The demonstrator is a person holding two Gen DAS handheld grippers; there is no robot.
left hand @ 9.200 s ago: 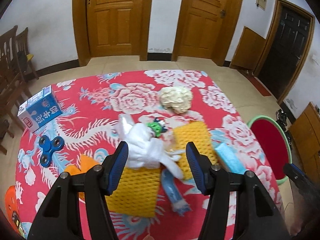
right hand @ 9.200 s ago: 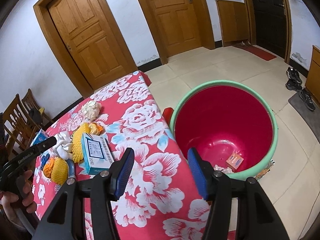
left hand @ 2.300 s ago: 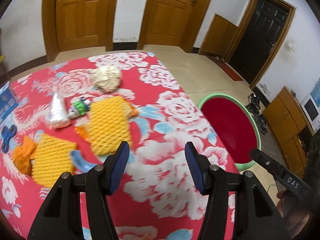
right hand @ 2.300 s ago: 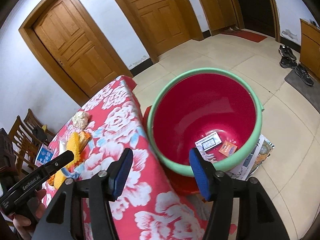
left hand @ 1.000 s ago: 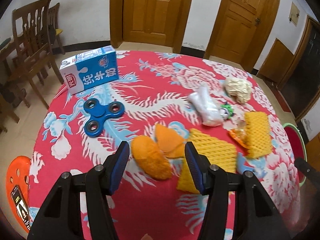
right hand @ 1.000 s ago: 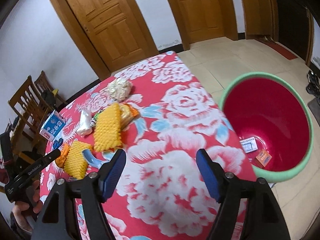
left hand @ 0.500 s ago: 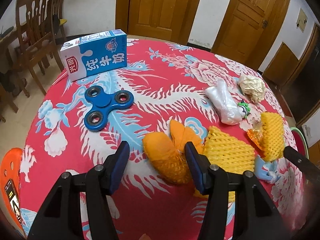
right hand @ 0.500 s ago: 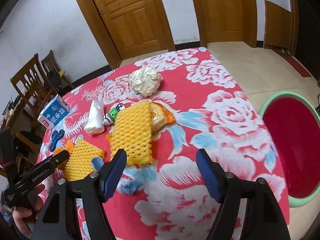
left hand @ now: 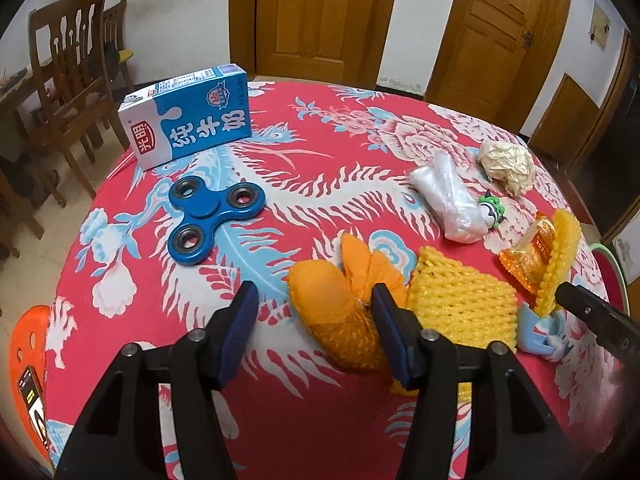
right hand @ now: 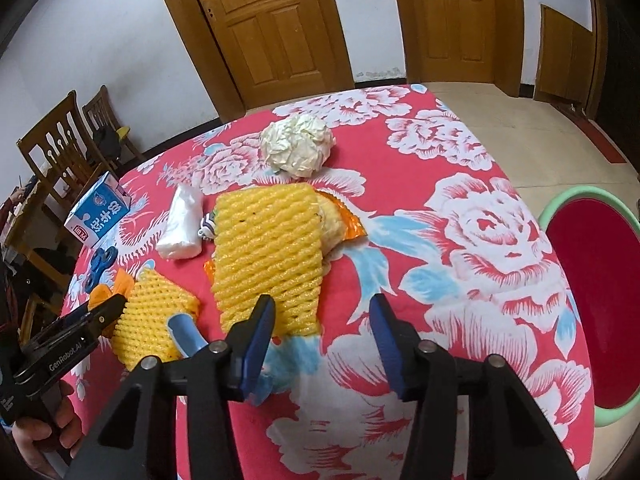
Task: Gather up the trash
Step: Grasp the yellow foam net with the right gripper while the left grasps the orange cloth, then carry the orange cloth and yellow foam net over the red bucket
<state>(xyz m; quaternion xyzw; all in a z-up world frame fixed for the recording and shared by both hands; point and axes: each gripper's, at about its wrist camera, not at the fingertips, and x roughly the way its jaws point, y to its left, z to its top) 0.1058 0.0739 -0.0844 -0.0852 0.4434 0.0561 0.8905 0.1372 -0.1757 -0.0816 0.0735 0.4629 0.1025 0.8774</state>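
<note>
A: Since the left gripper point(left hand: 314, 322) has swung back from the basin side to the table within the last two seconds, list its view.

B: Item one: left gripper, fingers apart, empty, low over the red floral tablecloth point(left hand: 340, 128). Item two: orange foam fruit net point(left hand: 334, 312), partly between the fingers, nearest the right one; likely the next pick. Item three: yellow foam mesh sleeve point(left hand: 460, 304), touching the orange net. Also a blue-and-white milk carton point(left hand: 188, 120), a blue three-lobed fidget spinner point(left hand: 210, 218), a white plastic bag roll point(left hand: 448, 196), a cream crumpled paper ball point(left hand: 506, 162).

A: And the right wrist view?

B: Right gripper point(right hand: 322, 332), fingers apart, empty, now facing the table rather than the green-rimmed red plastic basin point(right hand: 600, 300), which sits at the right edge, cut off. A second, larger yellow foam mesh sleeve point(right hand: 268, 248) lies just ahead of the fingers. So the small box seems binned; most trash remains on the table.

A: Obscured?

B: A small green-and-white toy point(left hand: 492, 208), too small to identify. An orange wrapper point(right hand: 344, 220) is mostly under the larger sleeve. A pale blue object point(right hand: 186, 334) is half hidden behind the left finger.
</note>
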